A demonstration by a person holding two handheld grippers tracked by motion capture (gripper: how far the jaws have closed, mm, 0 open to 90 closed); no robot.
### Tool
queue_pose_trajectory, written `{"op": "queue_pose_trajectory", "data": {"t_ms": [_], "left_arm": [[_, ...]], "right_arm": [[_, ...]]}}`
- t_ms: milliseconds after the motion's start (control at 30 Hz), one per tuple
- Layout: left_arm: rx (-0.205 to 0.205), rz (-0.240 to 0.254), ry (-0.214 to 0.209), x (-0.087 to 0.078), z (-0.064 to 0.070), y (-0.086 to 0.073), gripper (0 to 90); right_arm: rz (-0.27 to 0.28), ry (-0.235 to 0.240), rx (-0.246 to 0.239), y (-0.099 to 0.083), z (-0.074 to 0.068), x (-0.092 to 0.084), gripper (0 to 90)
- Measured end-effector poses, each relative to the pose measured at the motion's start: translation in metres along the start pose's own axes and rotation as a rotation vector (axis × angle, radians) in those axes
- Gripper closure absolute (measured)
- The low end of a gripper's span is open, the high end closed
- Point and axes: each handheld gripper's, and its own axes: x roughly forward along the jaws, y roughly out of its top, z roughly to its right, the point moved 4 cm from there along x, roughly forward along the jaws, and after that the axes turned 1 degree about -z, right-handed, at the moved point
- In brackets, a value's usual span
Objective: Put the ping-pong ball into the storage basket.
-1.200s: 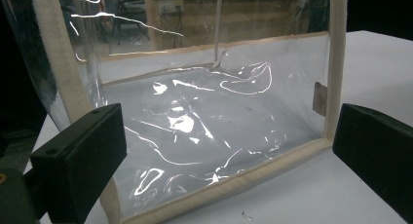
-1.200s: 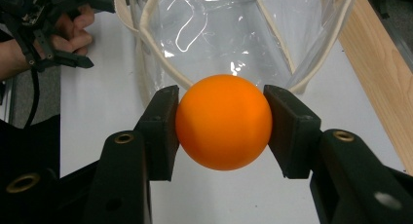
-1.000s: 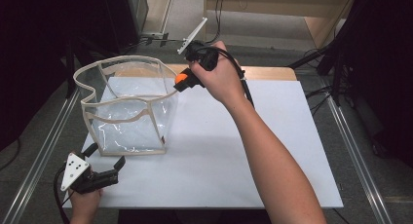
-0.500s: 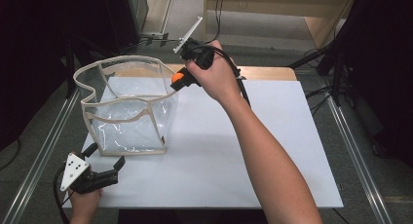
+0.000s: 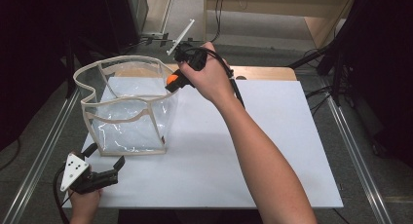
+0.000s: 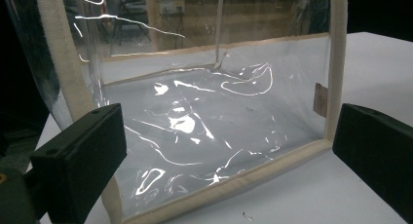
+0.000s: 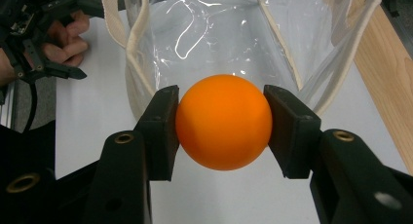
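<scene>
the right gripper [image 7: 221,129] clamps an orange ball [image 7: 223,122] above the clear bag's [image 5: 127,107] near rim; released here, it could bounce outside. the left gripper [image 5: 104,168] waits with jaws apart beside the bag.

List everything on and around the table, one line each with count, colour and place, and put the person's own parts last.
Clear bag: one, transparent plastic with cream trim, standing open on the left part of the board.
Ball: one, orange, clamped between the right gripper's jaws at the bag's near right rim.
Board: one, white, covering the table.
Wooden strip: one, light brown, along the board's far edge.
Left gripper: one, black with a grey plate, jaws open, at the near left corner facing the bag.
Right gripper: one, black, shut on the ball.
Right forearm: one, reaching across the board.
</scene>
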Motion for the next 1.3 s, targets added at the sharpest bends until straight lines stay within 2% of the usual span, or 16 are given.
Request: {"op": "queue_pose_trajectory", "data": {"t_ms": [400, 733, 867, 933, 1033, 1167, 1200, 1233, 1300], "left_arm": [[0.002, 0.000, 0.000, 0.000, 0.000, 0.000, 0.0], [0.002, 0.001, -0.001, 0.000, 0.000, 0.000, 0.0], [0.001, 0.002, -0.004, 0.000, 0.000, 0.000, 0.0], [0.001, 0.002, -0.004, 0.000, 0.000, 0.000, 0.0], [-0.002, 0.004, -0.003, 0.000, 0.000, 0.000, 0.0], [-0.005, 0.003, -0.003, 0.000, -0.001, 0.000, 0.0], [-0.006, 0.003, -0.003, 0.000, -0.001, 0.000, 0.0], [-0.005, 0.004, -0.003, 0.000, -0.001, 0.000, 0.0], [-0.006, 0.003, -0.002, 0.000, -0.001, 0.000, 0.0]], "right_arm": [[0.008, -0.004, 0.000, 0.004, 0.001, 0.006, 47.9], [-0.010, -0.028, 0.016, 0.007, 0.003, 0.015, 47.2], [-0.006, -0.049, 0.002, 0.007, 0.002, 0.015, 35.7], [-0.004, -0.063, 0.010, 0.006, -0.001, 0.012, 28.6], [-0.003, -0.073, 0.003, 0.006, -0.002, 0.009, 25.4], [0.012, -0.080, 0.013, 0.003, -0.005, 0.004, 17.1], [0.019, -0.084, 0.008, 0.001, -0.006, 0.002, 11.0], [0.019, -0.084, 0.008, 0.001, -0.006, 0.002, 11.0], [0.006, -0.110, -0.004, -0.002, -0.008, 0.001, 5.9]]}}
